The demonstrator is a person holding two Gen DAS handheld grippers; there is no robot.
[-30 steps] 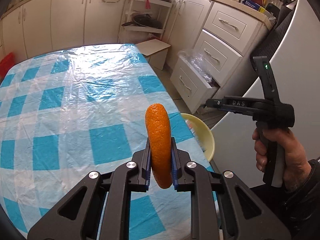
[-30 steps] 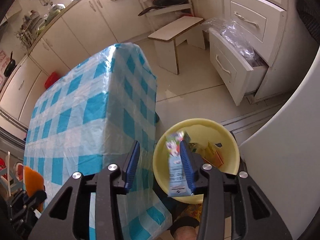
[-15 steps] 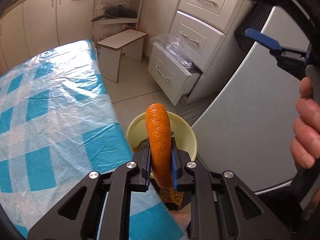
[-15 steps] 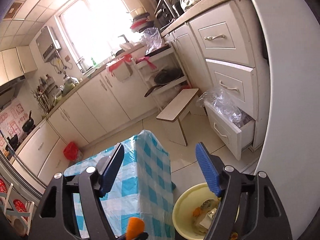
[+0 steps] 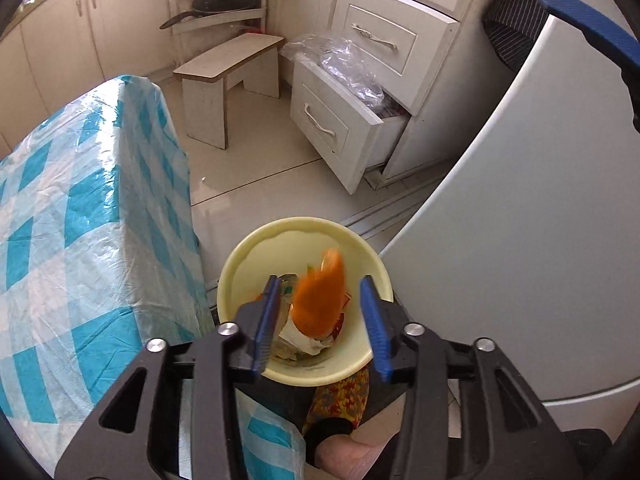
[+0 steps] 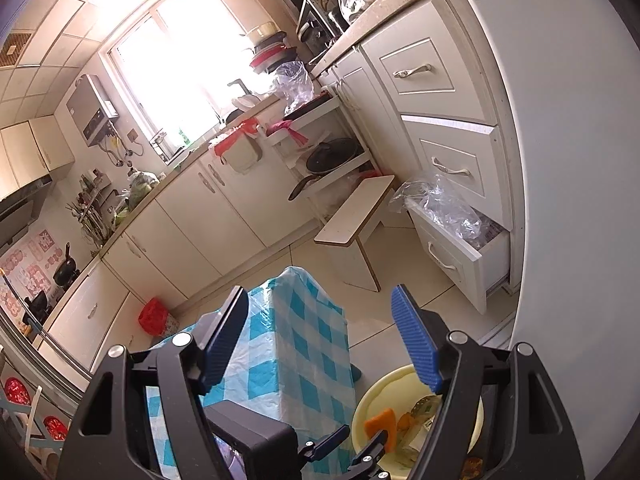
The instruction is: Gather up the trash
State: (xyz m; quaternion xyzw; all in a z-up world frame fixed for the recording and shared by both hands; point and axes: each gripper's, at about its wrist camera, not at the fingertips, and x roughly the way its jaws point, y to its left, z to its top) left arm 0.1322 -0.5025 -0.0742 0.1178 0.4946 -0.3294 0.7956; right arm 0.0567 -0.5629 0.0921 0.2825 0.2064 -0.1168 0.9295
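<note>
A yellow bowl (image 5: 280,229) stands on the floor beside the table and holds wrappers and scraps. My left gripper (image 5: 319,286) hangs right over it, its jaws opening. A blurred orange peel (image 5: 318,300) is loose between the blue pads, touching neither, over the trash in the bowl. The right wrist view shows the same bowl (image 6: 374,394), the peel (image 6: 381,420) and the left gripper (image 6: 347,442) at the bottom edge. My right gripper (image 6: 320,300) is held higher, open and with nothing in it. One of its blue fingers (image 5: 588,24) shows at the top right of the left wrist view.
The table with a blue-and-white check cloth (image 5: 80,220) is left of the bowl. A white appliance (image 5: 520,240) stands close on the right. A low stool (image 5: 228,64) and an open drawer holding plastic bags (image 5: 340,120) lie beyond. A person's foot (image 5: 344,452) is below the bowl.
My left gripper swung from over the table to above the bowl, then its jaws parted and the peel came free. My right gripper dropped a wrapper, opened wider and rose, tilting up.
</note>
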